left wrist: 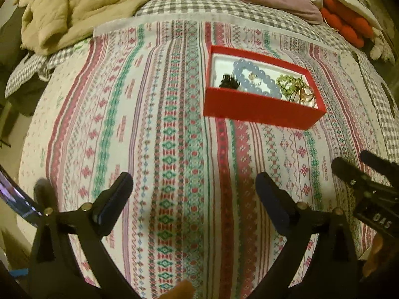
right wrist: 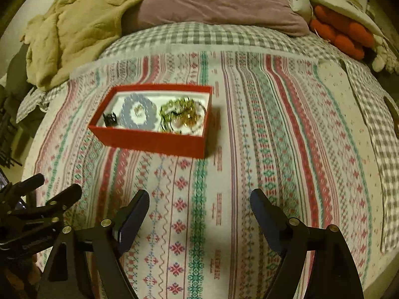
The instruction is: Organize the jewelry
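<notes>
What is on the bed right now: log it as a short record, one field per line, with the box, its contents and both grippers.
surface: patterned striped cloth spread over a checked sheet
box: red box, lid off, standing on the cloth
contents: blue bead bracelet, green bead strand, gold-coloured pieces, small black item, all inside the box
left gripper: open, nothing between its fingers, short of the box
right gripper: open, nothing between its fingers, short of the box
background: beige quilt, mauve pillow

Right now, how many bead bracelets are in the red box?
2 I can count: a blue bracelet in the middle of the red box, and a green bracelet on its right. More may hide in the gold tangle.
</notes>
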`<action>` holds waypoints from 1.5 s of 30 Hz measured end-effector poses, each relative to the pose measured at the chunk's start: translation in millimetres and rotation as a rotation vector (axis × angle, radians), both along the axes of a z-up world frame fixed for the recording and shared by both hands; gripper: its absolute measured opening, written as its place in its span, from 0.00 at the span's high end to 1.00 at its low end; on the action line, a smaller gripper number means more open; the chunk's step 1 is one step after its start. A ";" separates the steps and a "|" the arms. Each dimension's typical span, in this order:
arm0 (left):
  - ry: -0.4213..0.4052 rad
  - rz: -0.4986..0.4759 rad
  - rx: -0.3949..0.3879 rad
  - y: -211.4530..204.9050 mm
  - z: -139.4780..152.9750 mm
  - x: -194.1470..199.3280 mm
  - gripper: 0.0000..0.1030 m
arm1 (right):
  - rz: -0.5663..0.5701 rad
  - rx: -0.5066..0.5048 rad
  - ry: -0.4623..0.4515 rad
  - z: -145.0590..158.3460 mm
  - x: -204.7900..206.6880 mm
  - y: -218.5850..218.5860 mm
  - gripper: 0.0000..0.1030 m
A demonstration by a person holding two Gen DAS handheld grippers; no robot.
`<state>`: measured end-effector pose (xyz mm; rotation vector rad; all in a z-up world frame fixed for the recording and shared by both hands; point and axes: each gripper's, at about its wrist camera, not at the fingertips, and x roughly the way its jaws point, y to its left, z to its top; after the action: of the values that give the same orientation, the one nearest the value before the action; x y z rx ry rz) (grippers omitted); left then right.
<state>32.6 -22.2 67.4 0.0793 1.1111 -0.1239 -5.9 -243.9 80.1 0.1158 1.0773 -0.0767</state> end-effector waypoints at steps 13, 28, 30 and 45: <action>-0.019 -0.027 0.021 -8.9 -2.4 -6.0 0.05 | -0.011 0.000 0.056 -13.6 0.1 3.6 0.18; -0.013 -0.039 0.029 -12.7 -6.8 -6.4 0.05 | -0.006 -0.003 0.080 -19.9 2.6 6.2 0.18; -0.012 -0.039 0.028 -12.8 -6.9 -6.4 0.05 | -0.007 -0.003 0.080 -20.1 2.5 6.1 0.18; -0.010 -0.041 0.026 -13.9 -7.6 -6.8 0.05 | -0.005 -0.005 0.084 -22.0 2.3 5.7 0.18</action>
<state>25.8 -36.1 59.8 0.1260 1.1019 -0.1457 -3.6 -238.2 58.2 0.1118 1.1605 -0.0892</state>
